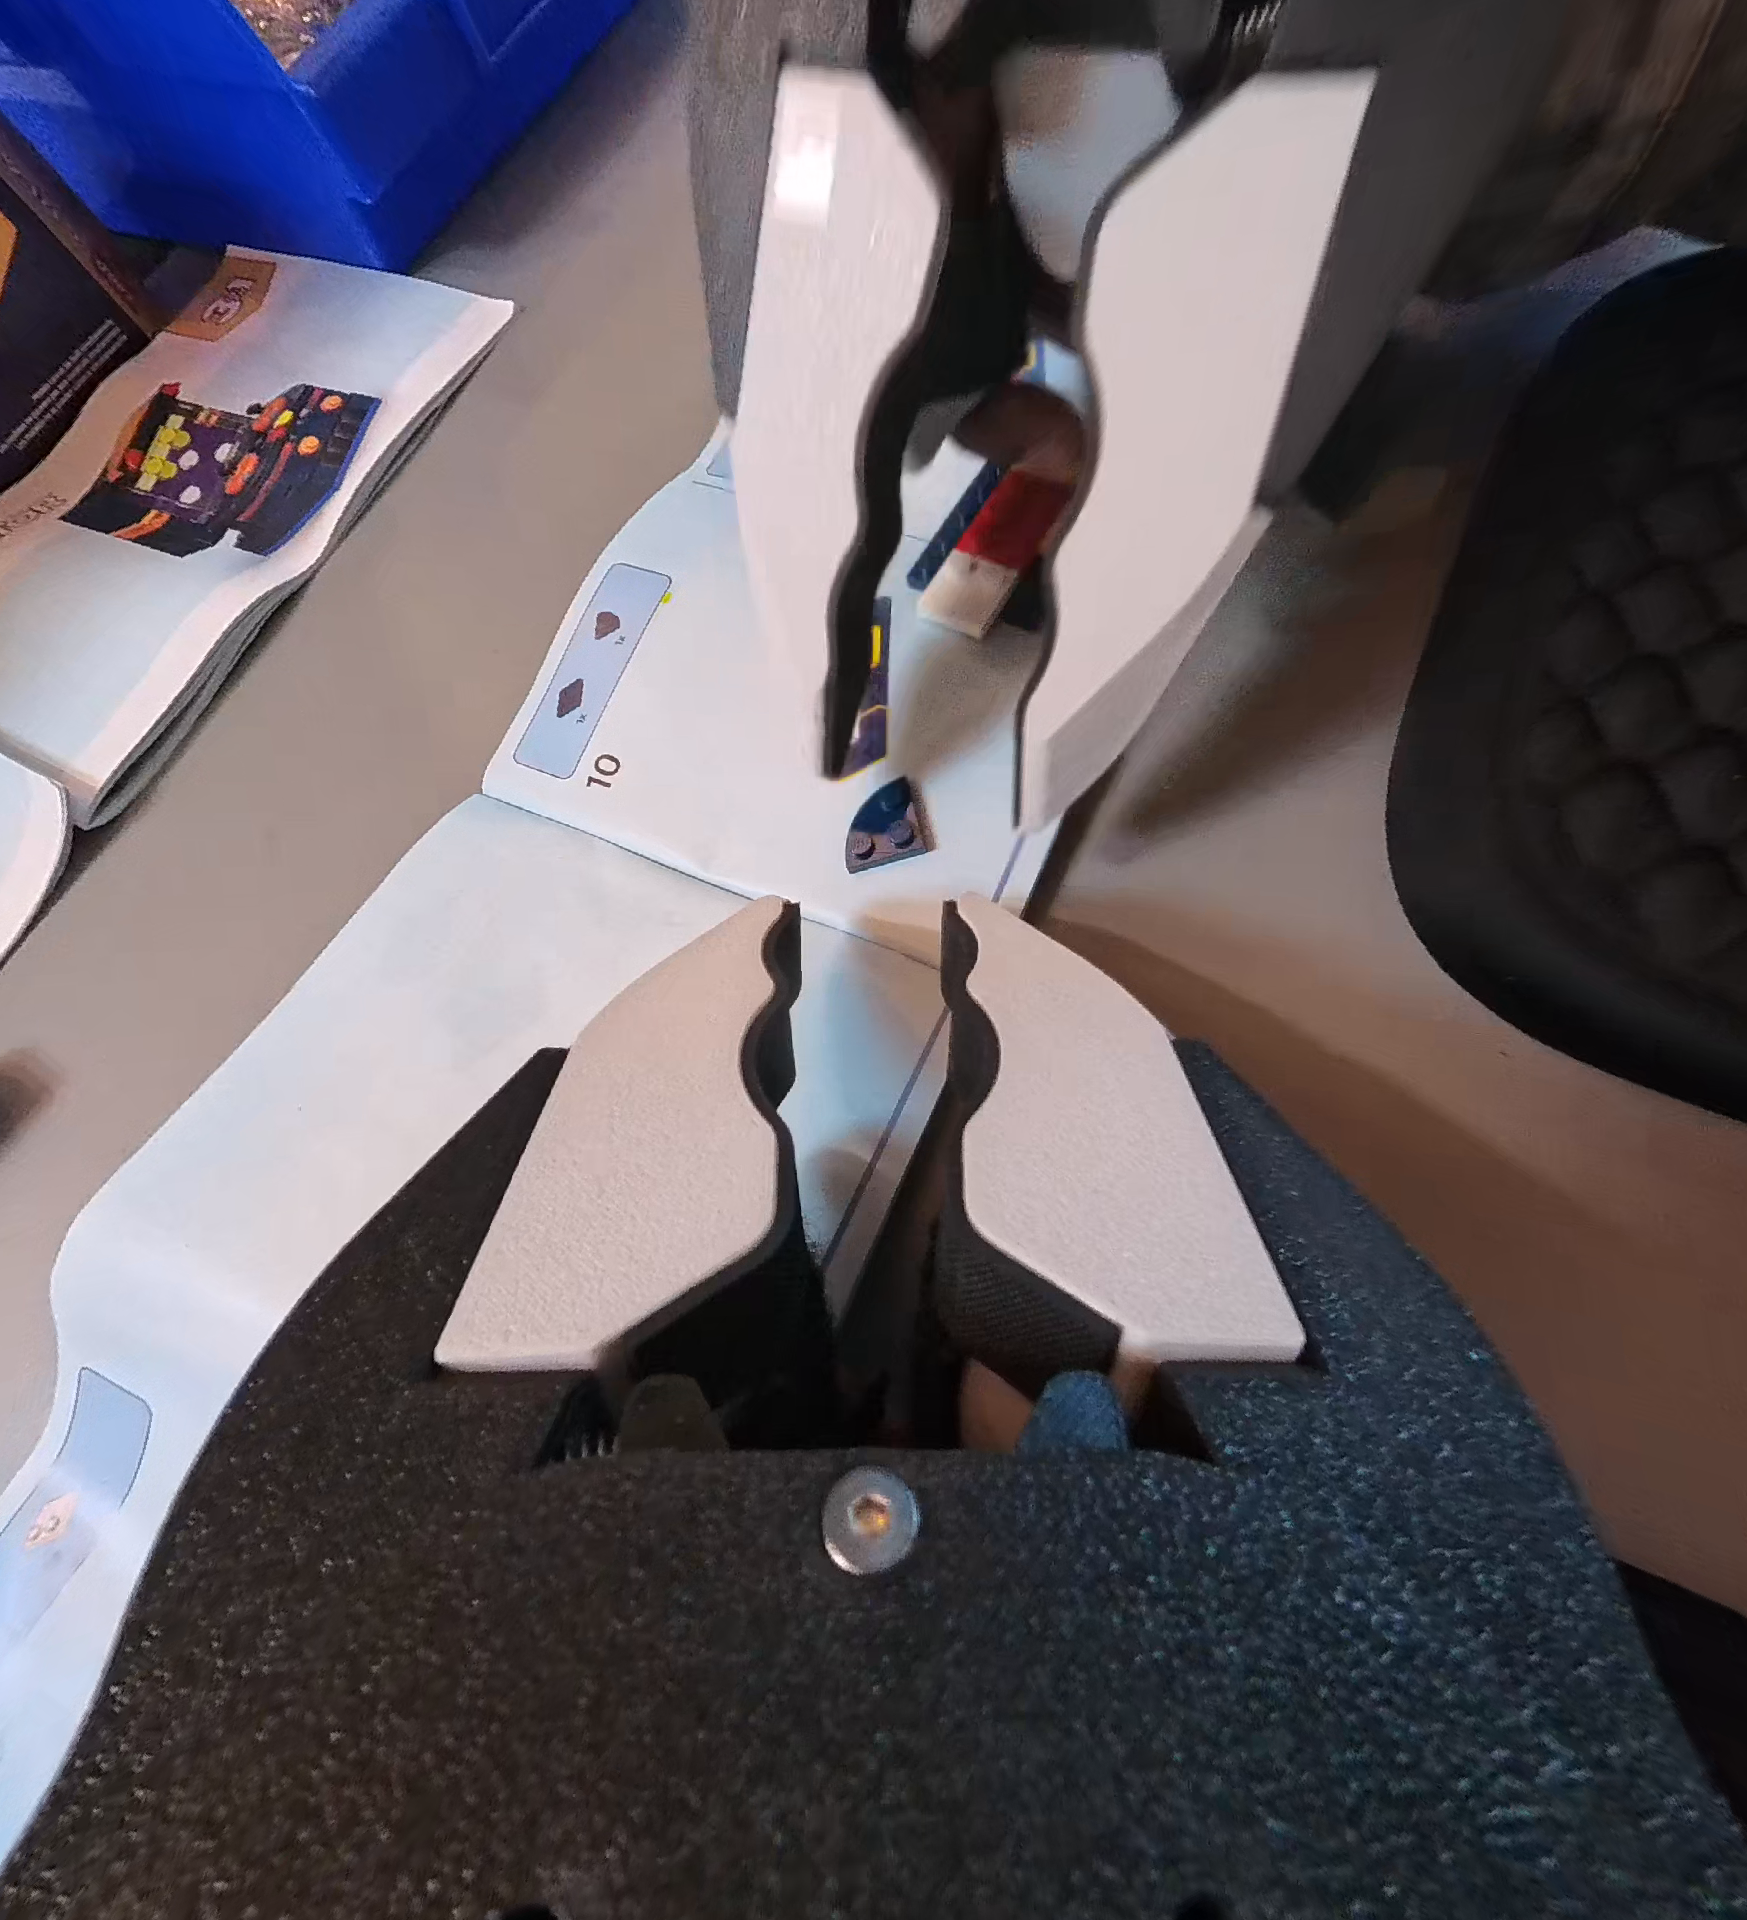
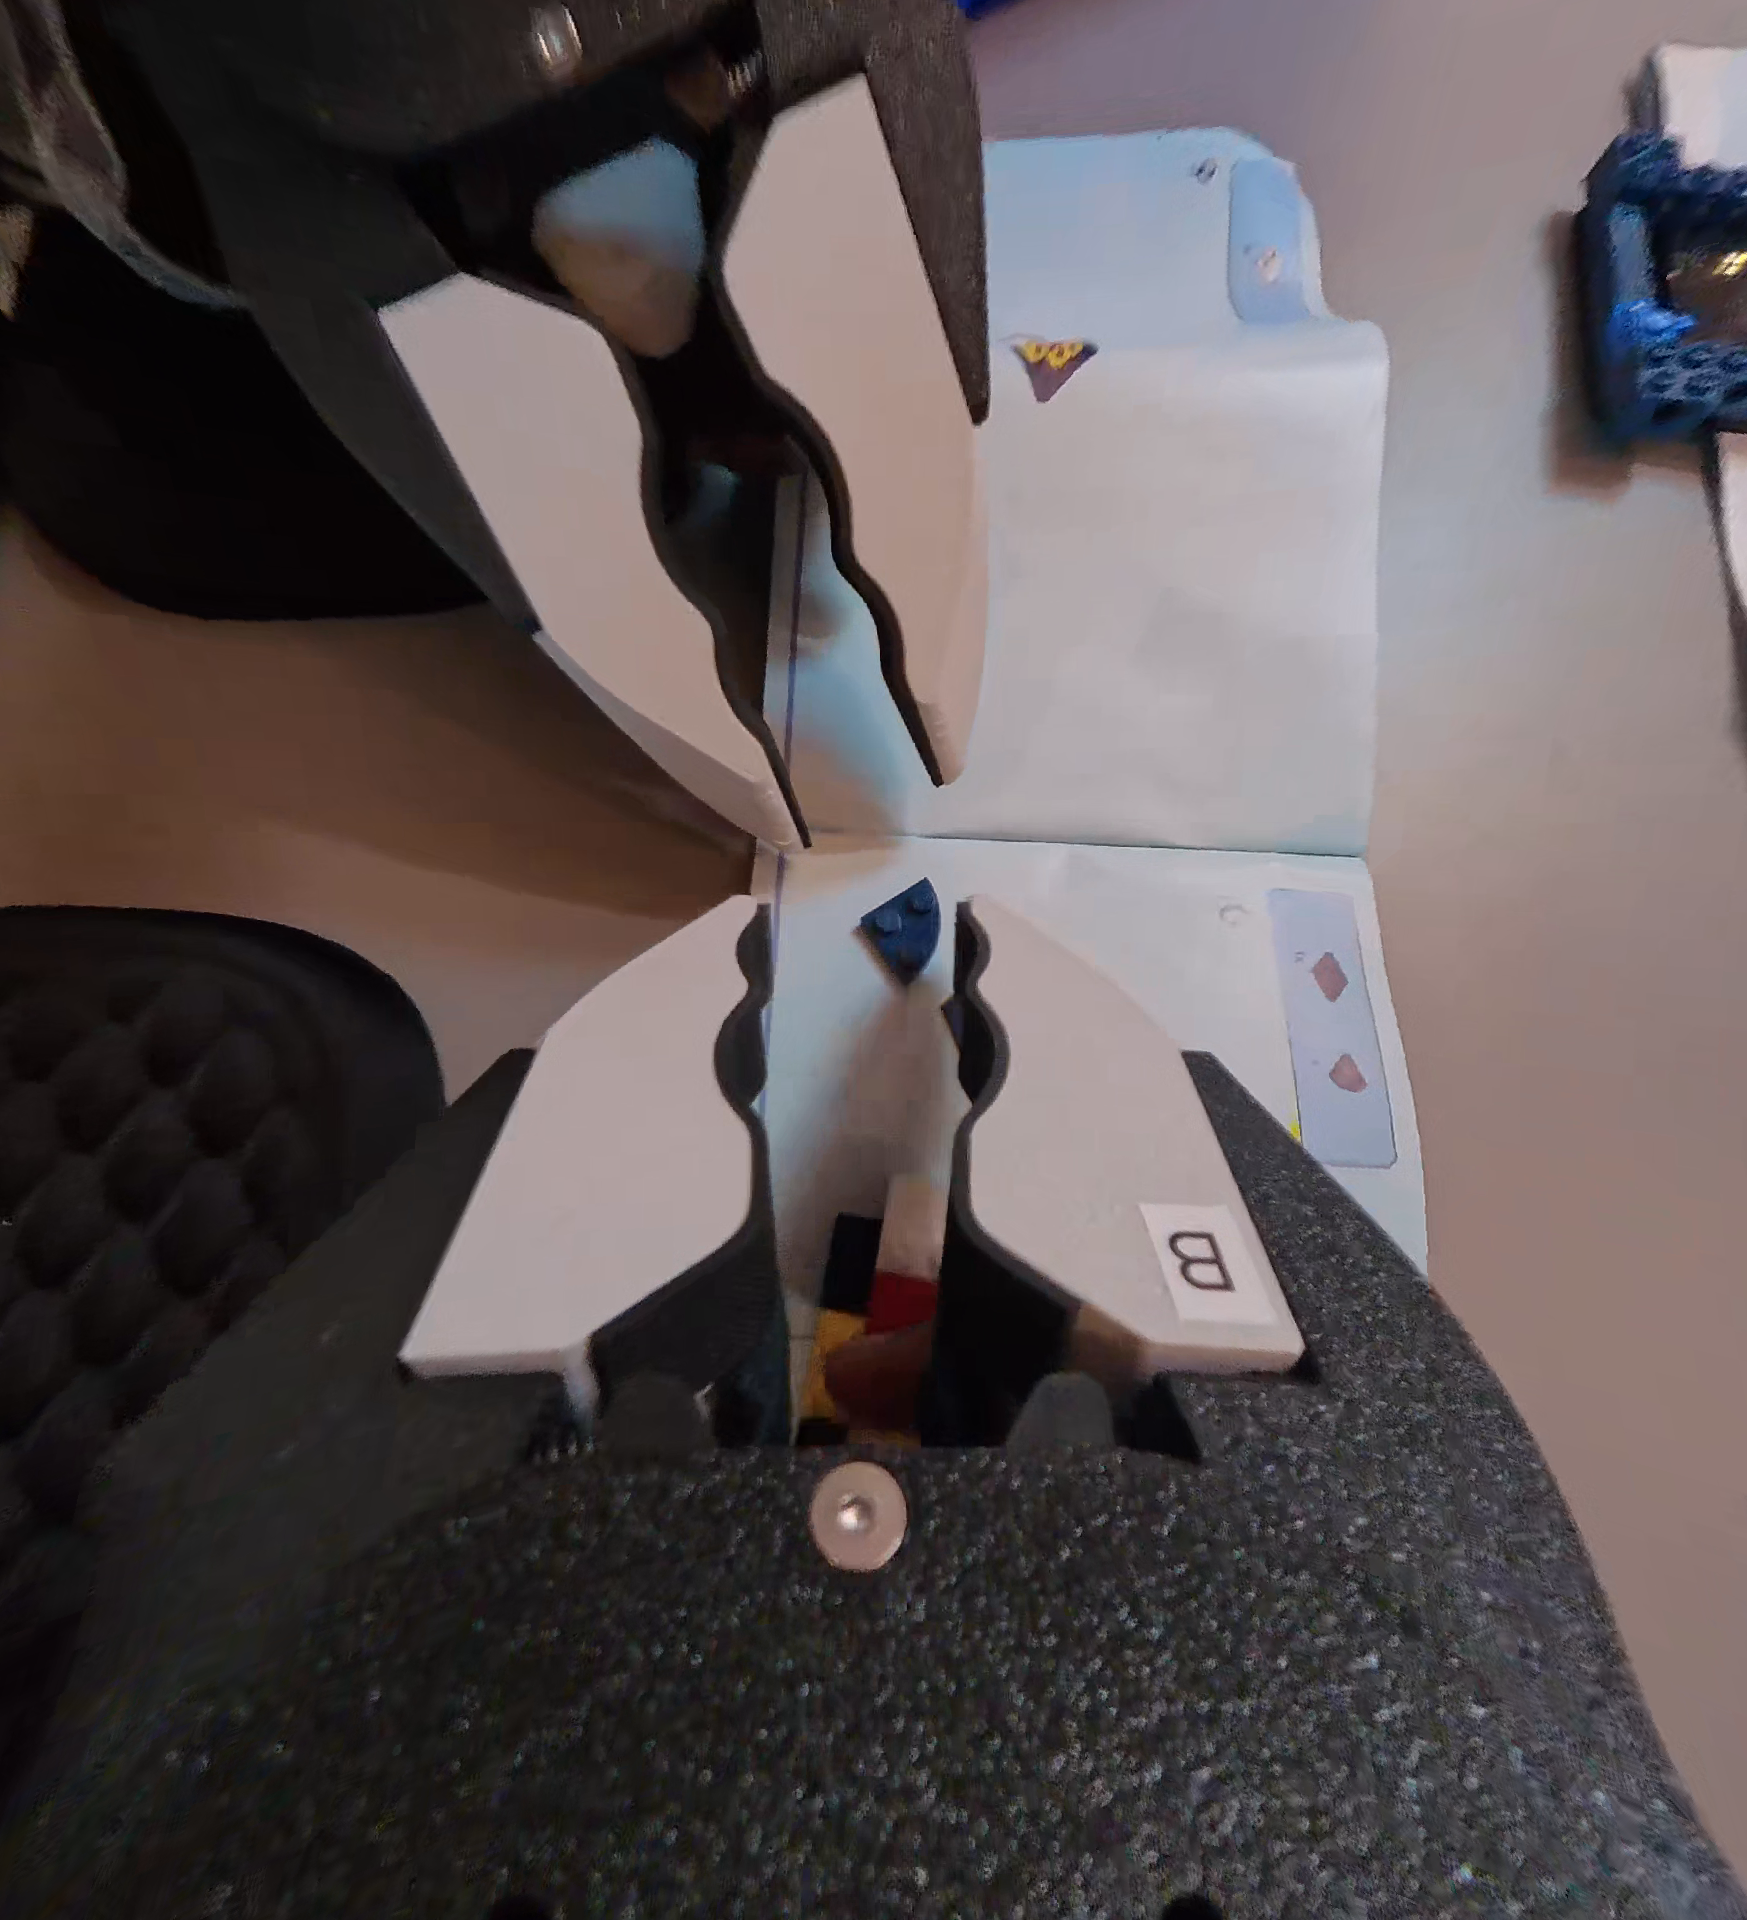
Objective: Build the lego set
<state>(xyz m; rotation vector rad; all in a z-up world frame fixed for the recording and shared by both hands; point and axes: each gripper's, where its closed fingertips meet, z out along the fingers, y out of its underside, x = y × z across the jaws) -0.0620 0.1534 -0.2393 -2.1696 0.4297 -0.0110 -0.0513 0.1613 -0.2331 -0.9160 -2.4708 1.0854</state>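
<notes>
While both claws are held spread with nothing pinched, the small blue wedge plate (image 2: 902, 937) lies flat on the open booklet (image 2: 1160, 644), between the right gripper (image 2: 864, 914) tips, just ahead of the left gripper (image 1: 869, 909). A thin plate may be skidded across paper, or tips knocked together.
</notes>
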